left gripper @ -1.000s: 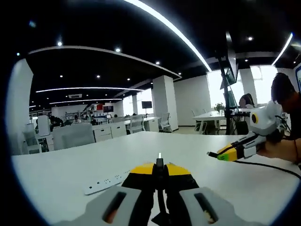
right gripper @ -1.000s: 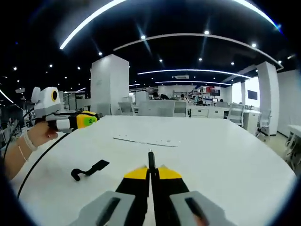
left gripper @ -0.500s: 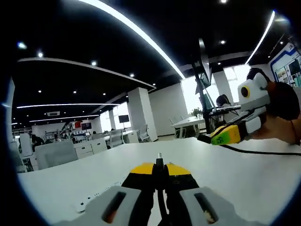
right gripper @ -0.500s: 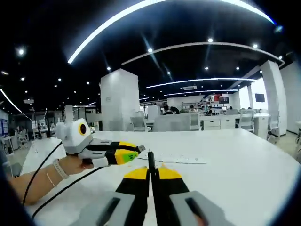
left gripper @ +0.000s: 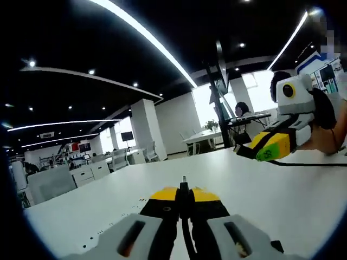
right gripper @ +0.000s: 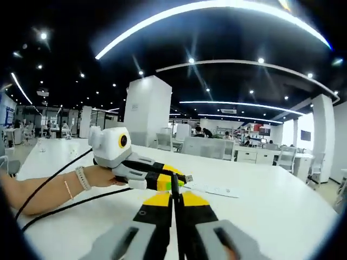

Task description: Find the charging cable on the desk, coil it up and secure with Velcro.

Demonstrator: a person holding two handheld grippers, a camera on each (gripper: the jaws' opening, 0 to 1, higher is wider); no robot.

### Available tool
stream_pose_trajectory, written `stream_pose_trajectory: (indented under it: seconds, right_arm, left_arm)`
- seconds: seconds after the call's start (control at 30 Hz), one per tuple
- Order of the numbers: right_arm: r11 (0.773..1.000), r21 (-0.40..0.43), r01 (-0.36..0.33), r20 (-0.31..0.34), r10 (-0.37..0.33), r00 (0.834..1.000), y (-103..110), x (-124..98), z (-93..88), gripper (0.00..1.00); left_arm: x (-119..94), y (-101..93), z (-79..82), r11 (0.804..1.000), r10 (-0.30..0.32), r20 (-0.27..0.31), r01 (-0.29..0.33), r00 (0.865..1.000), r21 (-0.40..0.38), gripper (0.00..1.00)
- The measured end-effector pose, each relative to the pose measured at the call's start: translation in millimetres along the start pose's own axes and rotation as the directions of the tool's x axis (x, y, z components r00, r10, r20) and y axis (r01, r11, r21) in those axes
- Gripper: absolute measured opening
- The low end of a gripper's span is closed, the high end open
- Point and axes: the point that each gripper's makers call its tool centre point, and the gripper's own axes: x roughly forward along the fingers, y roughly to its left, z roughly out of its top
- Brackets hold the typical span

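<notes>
My left gripper [left gripper: 183, 190] is shut on the thin black charging cable [left gripper: 184, 183], whose silver plug tip sticks out past the yellow jaw ends. In the right gripper view the left gripper [right gripper: 179, 177] is held by a hand just above the white desk [right gripper: 260, 216], right in front of my right gripper [right gripper: 173, 194]. The right gripper's jaws are closed on a thin black length of cable [right gripper: 173, 181]. In the left gripper view the right gripper [left gripper: 246, 151] hovers at the right, a hand behind it, with a black cable [left gripper: 309, 163] trailing away from it.
A flat white strip [right gripper: 217, 190] lies on the desk beyond the grippers. A small black piece [left gripper: 276, 246] lies beside the left gripper's right finger. Desks, chairs, a white pillar [right gripper: 146, 111] and seated people fill the office behind. A forearm [right gripper: 43, 195] reaches in from the left.
Both grippers have come much closer together. In the right gripper view the left gripper went from far left to directly ahead. Both cameras tilted up, and the black strap left the right gripper view.
</notes>
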Motion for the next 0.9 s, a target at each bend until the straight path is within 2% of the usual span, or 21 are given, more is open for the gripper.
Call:
stream_pose_trajectory:
  seconds: [0.07,0.17,0.2,0.27,0.33,0.37,0.47,0.6,0.9]
  right_arm:
    - [1.000,-0.010,0.009,0.026,-0.009,1.000,-1.2,-6.4,6.8,0.07]
    - [1.000,0.018,0.013,0.040,-0.014,0.999,-4.4,-11.8,8.5,0.07]
    - [0.999,0.034,0.012,0.053,-0.014,0.998,-5.2,-13.0,9.6,0.07]
    - [0.999,0.048,0.015,0.055,-0.018,0.998,-6.6,-13.8,9.8,0.07]
    - [0.999,0.046,0.026,0.055,-0.029,0.998,-10.0,-10.5,10.3,0.07]
    - [0.999,0.037,0.031,0.050,-0.033,0.998,-9.6,-10.9,10.1,0.07]
    - [0.999,0.029,0.030,0.047,-0.032,0.998,-6.6,-12.5,9.8,0.07]
    - [0.999,0.022,0.041,0.048,-0.042,0.998,-8.2,-13.2,9.9,0.07]
    - [0.995,0.069,0.078,0.036,-0.081,0.996,-16.7,-12.5,7.4,0.07]
  left_arm:
    - [11.8,-8.9,5.5,0.999,-0.030,0.010,0.030,0.999,0.021,0.08]
    - [26.0,-25.8,3.6,0.994,-0.100,0.023,0.099,0.995,0.047,0.08]
    - [30.4,-28.8,-0.9,0.994,-0.110,0.018,0.110,0.994,0.021,0.08]
    - [34.5,-41.8,-2.5,0.984,-0.175,0.067,0.177,0.982,-0.030,0.08]
    - [37.1,-42.0,-12.1,0.983,-0.179,0.039,0.181,0.983,-0.034,0.08]
    - [39.0,-44.0,-22.0,0.982,-0.184,-0.004,0.184,0.983,-0.034,0.08]
    - [44.9,-52.0,-30.3,0.977,-0.208,-0.028,0.207,0.978,-0.046,0.08]
    - [51.7,-65.1,-48.6,0.971,-0.239,-0.118,0.239,0.964,-0.019,0.08]
    - [53.0,-64.3,-61.3,0.966,-0.257,-0.151,0.253,0.955,-0.048,0.08]
